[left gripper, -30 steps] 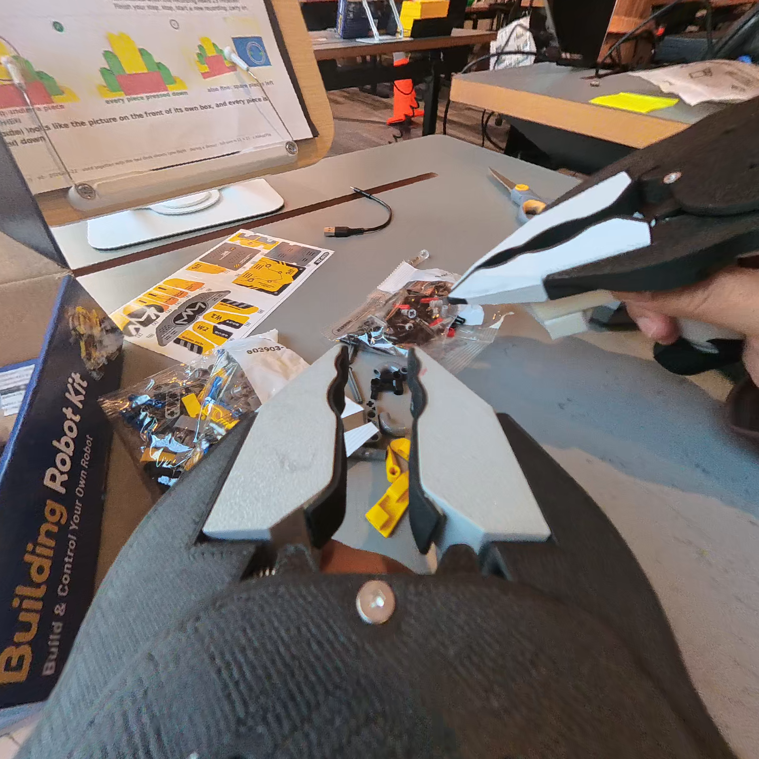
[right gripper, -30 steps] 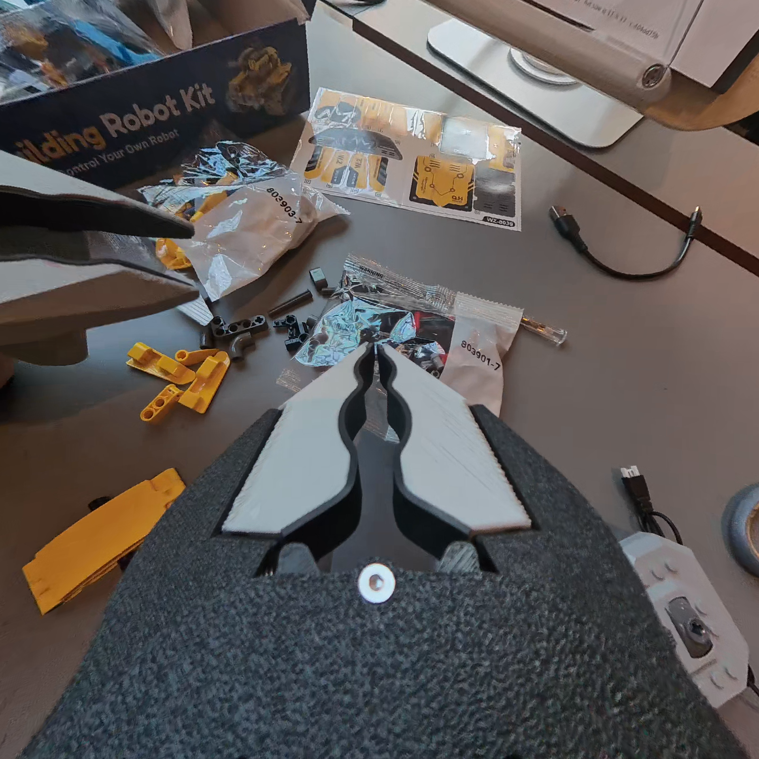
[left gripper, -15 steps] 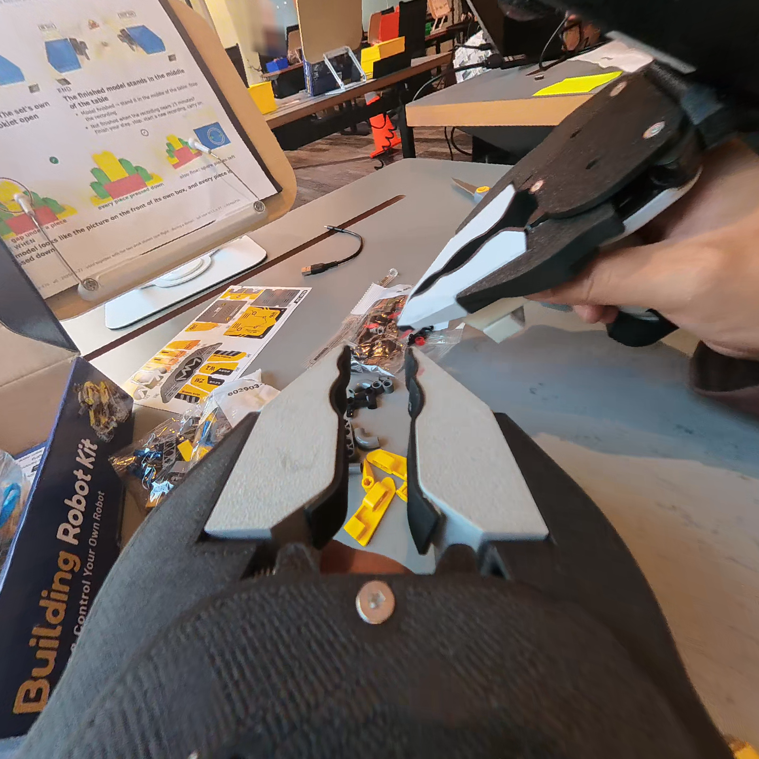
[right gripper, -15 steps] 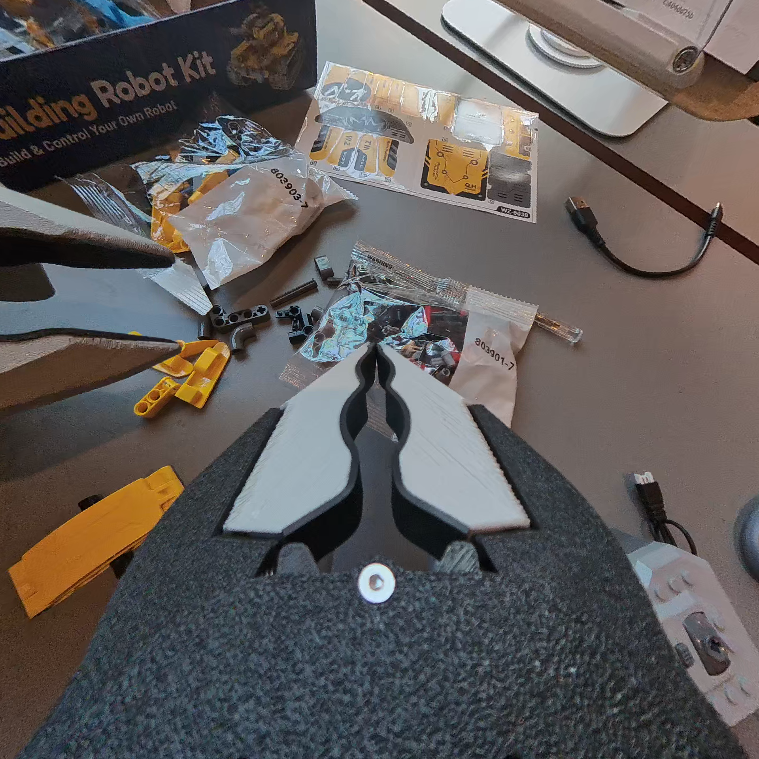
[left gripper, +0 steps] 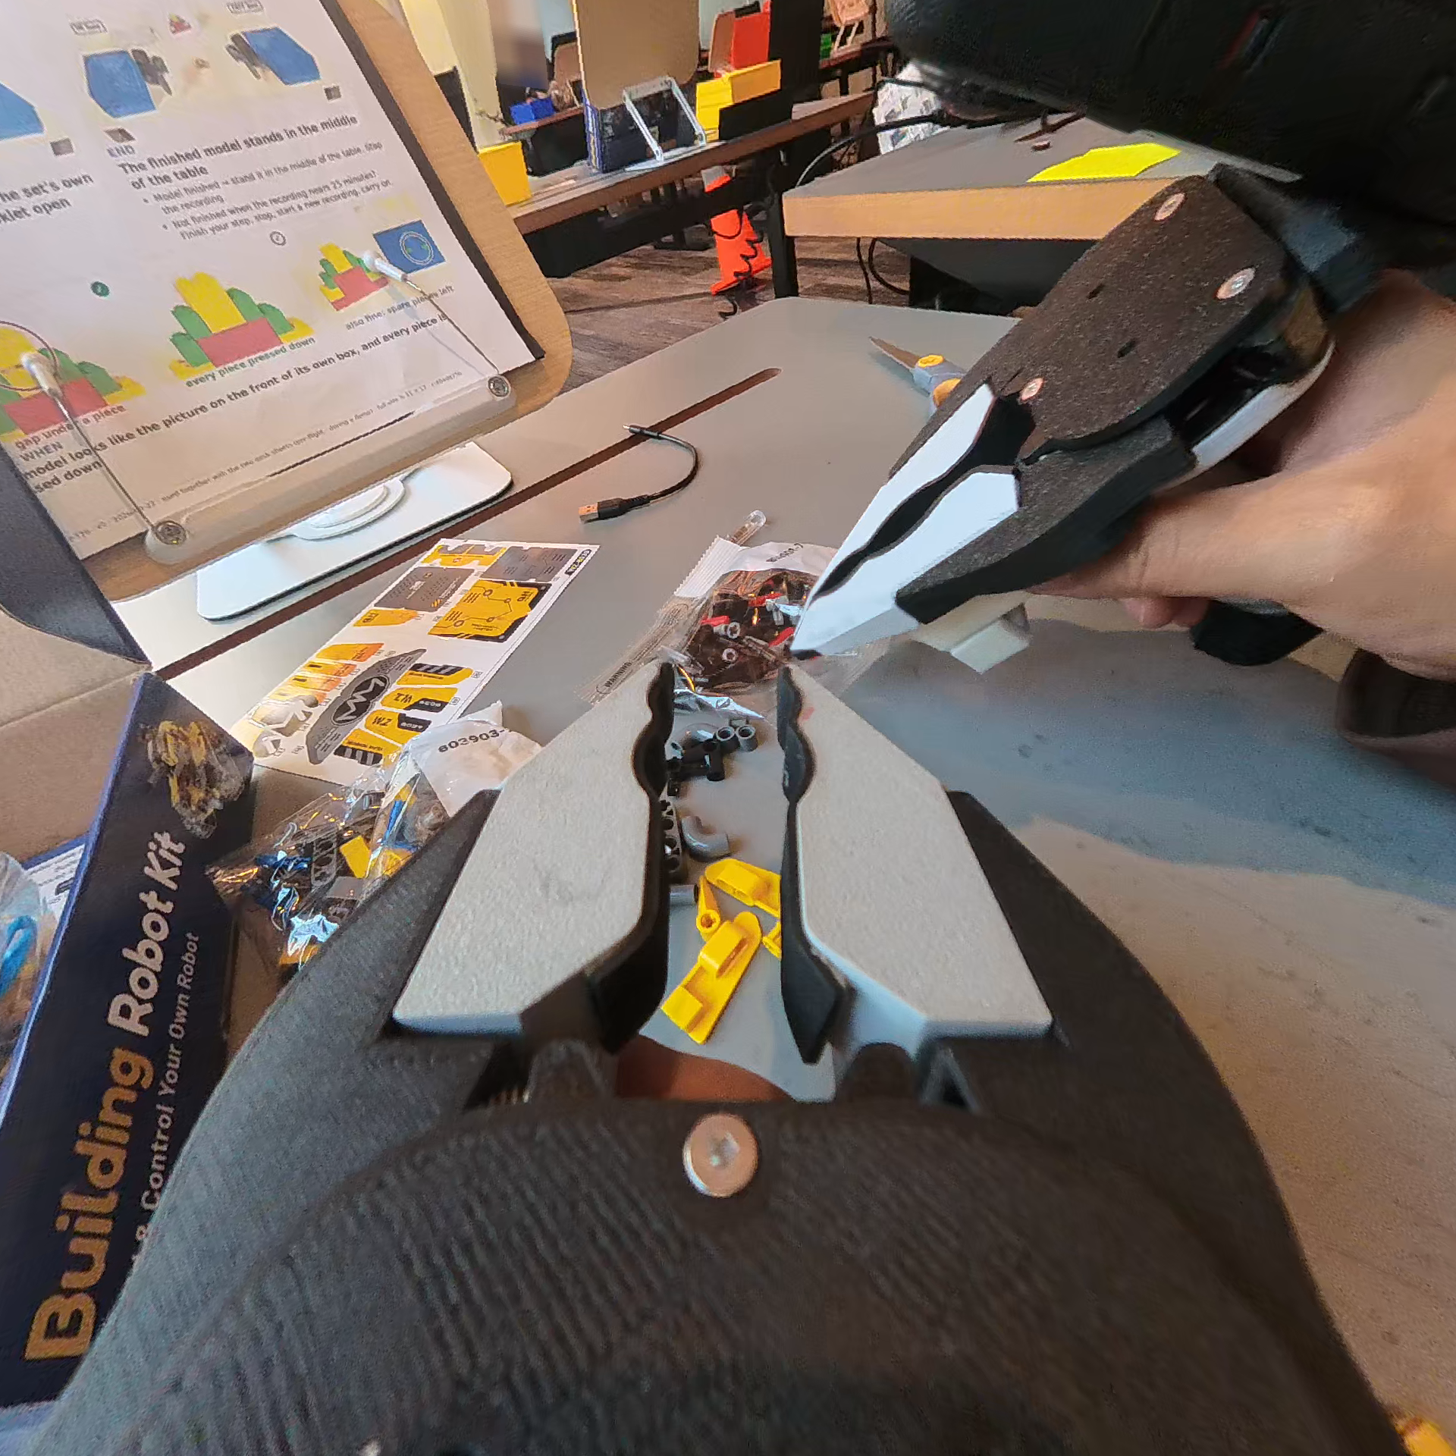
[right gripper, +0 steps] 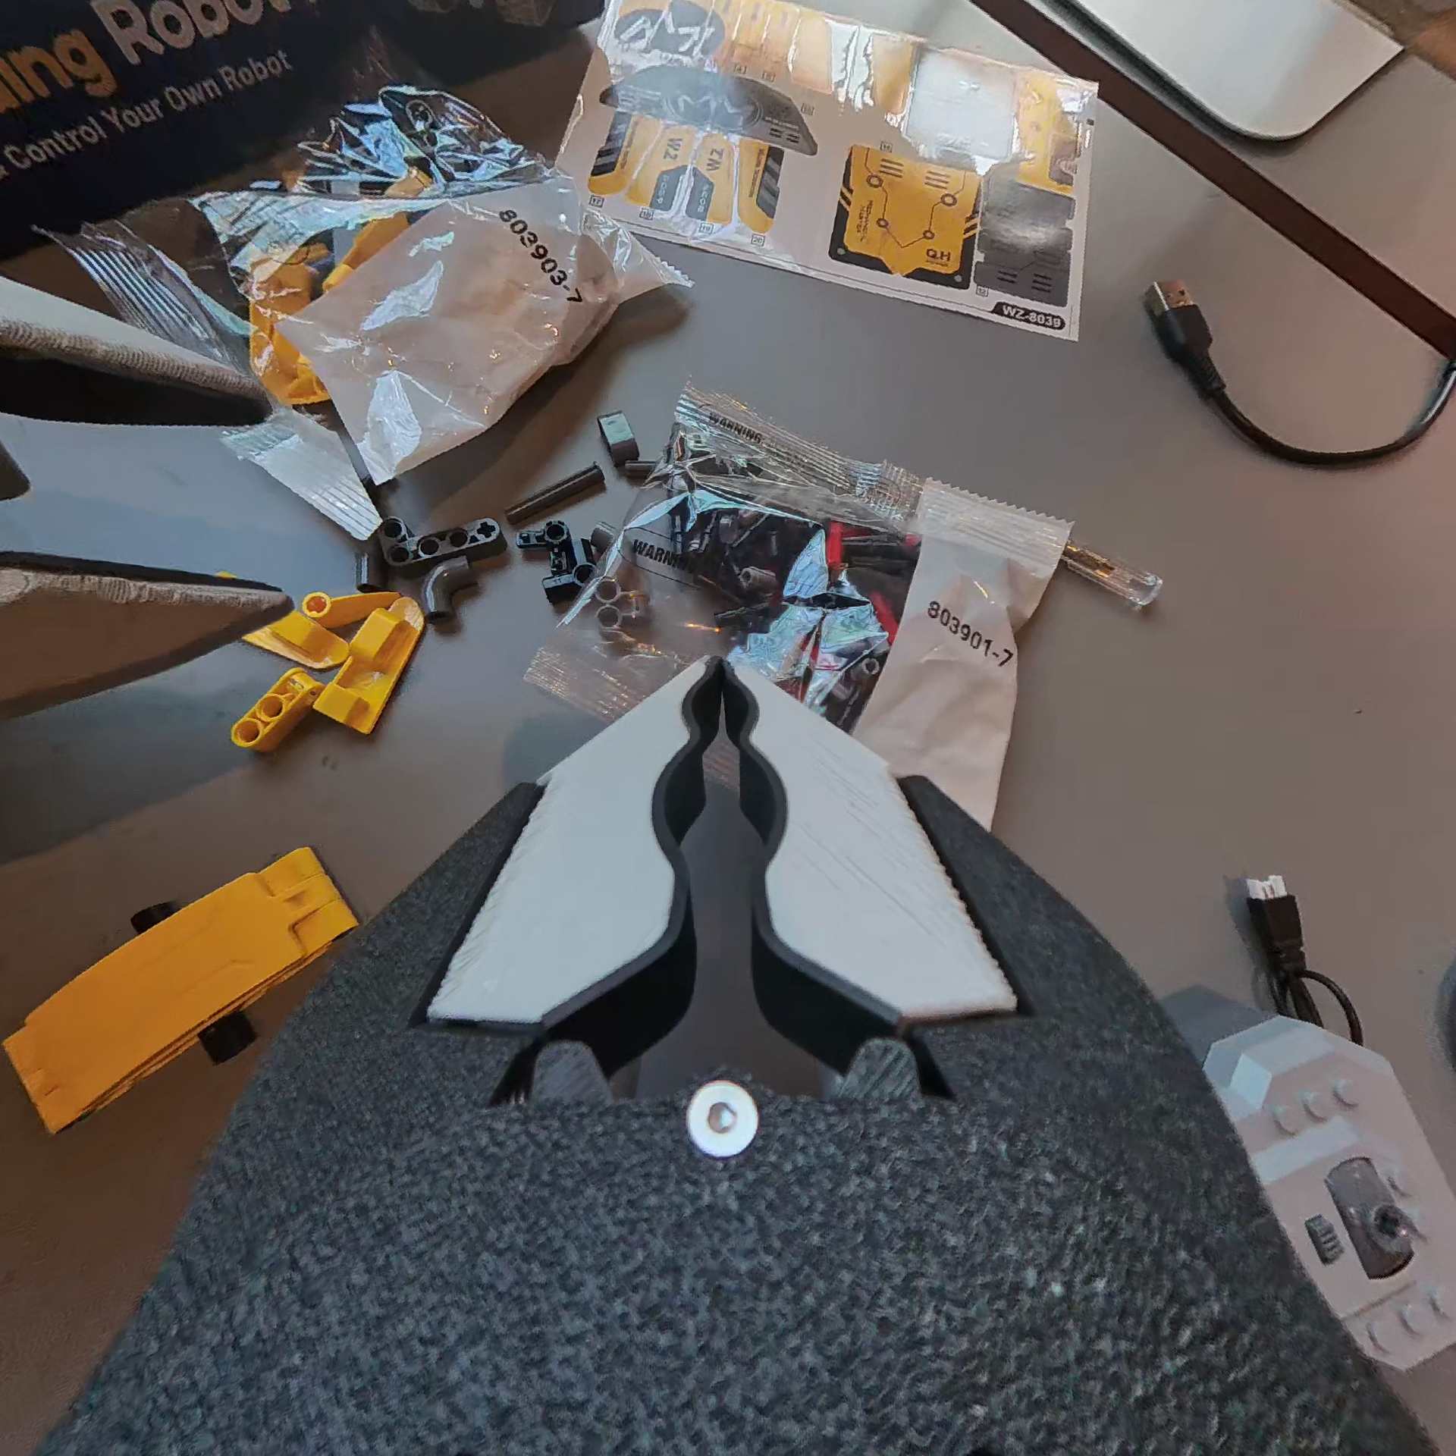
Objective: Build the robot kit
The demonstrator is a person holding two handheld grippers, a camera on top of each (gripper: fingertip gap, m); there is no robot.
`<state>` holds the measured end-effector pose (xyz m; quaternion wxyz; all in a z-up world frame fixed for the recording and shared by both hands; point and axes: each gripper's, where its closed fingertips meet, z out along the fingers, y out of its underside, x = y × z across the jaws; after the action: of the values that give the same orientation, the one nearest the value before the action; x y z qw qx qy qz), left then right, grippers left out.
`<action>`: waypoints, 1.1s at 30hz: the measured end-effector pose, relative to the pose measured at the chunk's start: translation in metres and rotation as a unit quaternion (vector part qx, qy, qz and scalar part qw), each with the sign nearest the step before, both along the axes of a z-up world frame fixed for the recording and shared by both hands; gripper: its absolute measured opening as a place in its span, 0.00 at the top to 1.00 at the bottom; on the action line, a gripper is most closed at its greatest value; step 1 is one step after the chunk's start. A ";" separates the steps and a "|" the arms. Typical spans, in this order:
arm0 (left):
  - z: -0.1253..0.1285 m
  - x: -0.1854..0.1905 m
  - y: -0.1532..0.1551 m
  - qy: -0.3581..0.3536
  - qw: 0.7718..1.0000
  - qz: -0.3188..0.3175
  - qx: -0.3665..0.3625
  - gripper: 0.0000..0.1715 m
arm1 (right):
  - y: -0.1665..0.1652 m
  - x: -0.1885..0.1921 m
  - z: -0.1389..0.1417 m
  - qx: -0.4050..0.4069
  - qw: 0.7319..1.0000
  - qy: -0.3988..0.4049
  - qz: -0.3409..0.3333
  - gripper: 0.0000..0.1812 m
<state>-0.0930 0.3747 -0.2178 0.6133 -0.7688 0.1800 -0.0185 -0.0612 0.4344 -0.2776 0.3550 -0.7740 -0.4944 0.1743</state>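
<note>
The yellow pieces (right gripper: 339,662) lie at centre left on the counter (right gripper: 1182,748). The left tongs (left gripper: 725,685) have spread apart over them. The right tongs (right gripper: 721,666) stay together, tips at the parts bag (right gripper: 788,567); a pinch can't be told.

Beyond the grey table (left gripper: 827,410): a wood-edged desk (left gripper: 961,206), a long dark bench (left gripper: 677,185) crowded with yellow bins (left gripper: 504,169), an orange cone (left gripper: 737,248) on carpeted floor (left gripper: 630,315), bright daylight behind.

Left tongs (left gripper: 725,693) parted above yellow pieces (left gripper: 721,945); right tongs (right gripper: 721,670) closed, seemingly empty, over parts bag (right gripper: 796,583).
</note>
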 end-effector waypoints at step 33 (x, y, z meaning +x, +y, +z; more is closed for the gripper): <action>-0.002 0.002 0.000 0.002 1.000 -0.003 -0.004 0.87 | -0.004 -0.010 -0.011 -0.031 1.000 0.004 0.001 0.95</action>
<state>-0.0908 0.3745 -0.2200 0.6102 -0.7705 0.1832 -0.0197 -0.0707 0.4305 -0.2889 0.3327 -0.7836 -0.4878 0.1933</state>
